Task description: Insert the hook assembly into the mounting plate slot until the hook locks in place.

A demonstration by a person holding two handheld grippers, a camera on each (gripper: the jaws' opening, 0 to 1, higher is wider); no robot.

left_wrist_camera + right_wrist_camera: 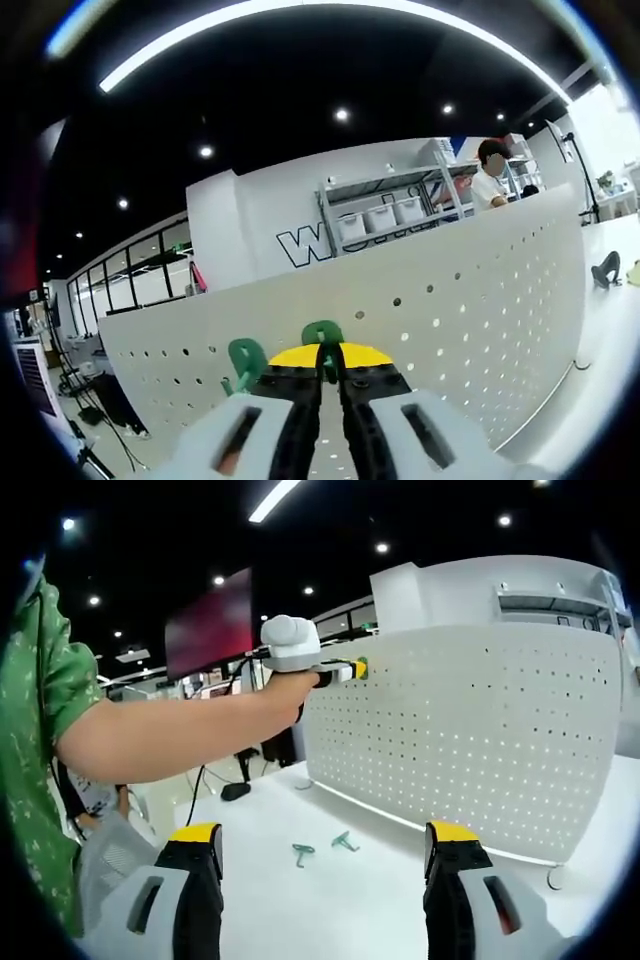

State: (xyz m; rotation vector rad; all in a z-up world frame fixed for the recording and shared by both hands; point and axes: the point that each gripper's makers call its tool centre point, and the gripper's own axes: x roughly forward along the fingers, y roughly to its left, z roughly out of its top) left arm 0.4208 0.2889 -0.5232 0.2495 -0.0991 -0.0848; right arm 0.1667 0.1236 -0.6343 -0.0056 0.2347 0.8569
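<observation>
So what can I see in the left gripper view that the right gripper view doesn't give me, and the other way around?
Left gripper view: a close look at the left gripper, jaws shut on a green hook, another green hook beside it, and shelving with bins behind the board. Right gripper view: the open right gripper, two loose hooks on the table, and a bare forearm. Both share the white pegboard.

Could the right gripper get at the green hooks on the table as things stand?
Probably yes: the right gripper is open, and the two green hooks lie on bare white table ahead, nothing between them.
</observation>
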